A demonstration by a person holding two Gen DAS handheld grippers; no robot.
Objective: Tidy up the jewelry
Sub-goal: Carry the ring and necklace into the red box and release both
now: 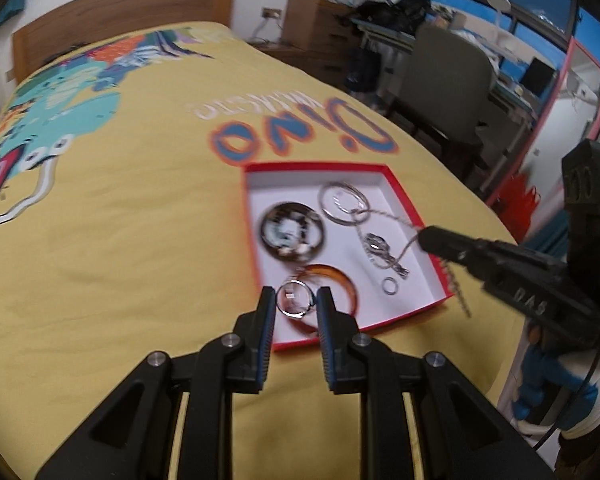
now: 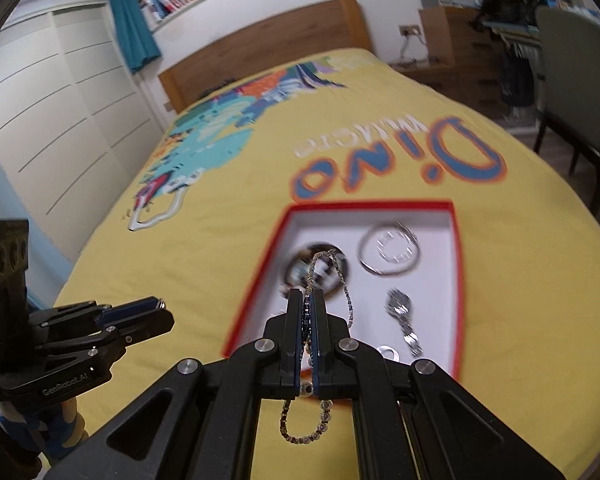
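A red-edged white box (image 1: 404,308) (image 2: 456,272) lies on the yellow bedspread. In it are a dark round piece (image 1: 292,230), silver hoops (image 1: 344,202) (image 2: 388,254), a silver watch (image 1: 382,254) (image 2: 404,316), an amber bangle (image 1: 340,280) and a small ring (image 1: 390,286). My left gripper (image 1: 295,302) is shut on a silver ring (image 1: 294,300) above the box's near edge. My right gripper (image 2: 308,302) is shut on a silver chain (image 2: 340,276), which loops above and hangs below the fingers; it shows in the left wrist view (image 1: 428,236) over the box's right side.
The yellow bedspread (image 1: 140,208) with a dinosaur print covers the bed, with a wooden headboard (image 2: 268,52) at the far end. A chair (image 1: 452,80) and a cluttered desk stand to the right of the bed. White wardrobe doors (image 2: 52,120) are at the left.
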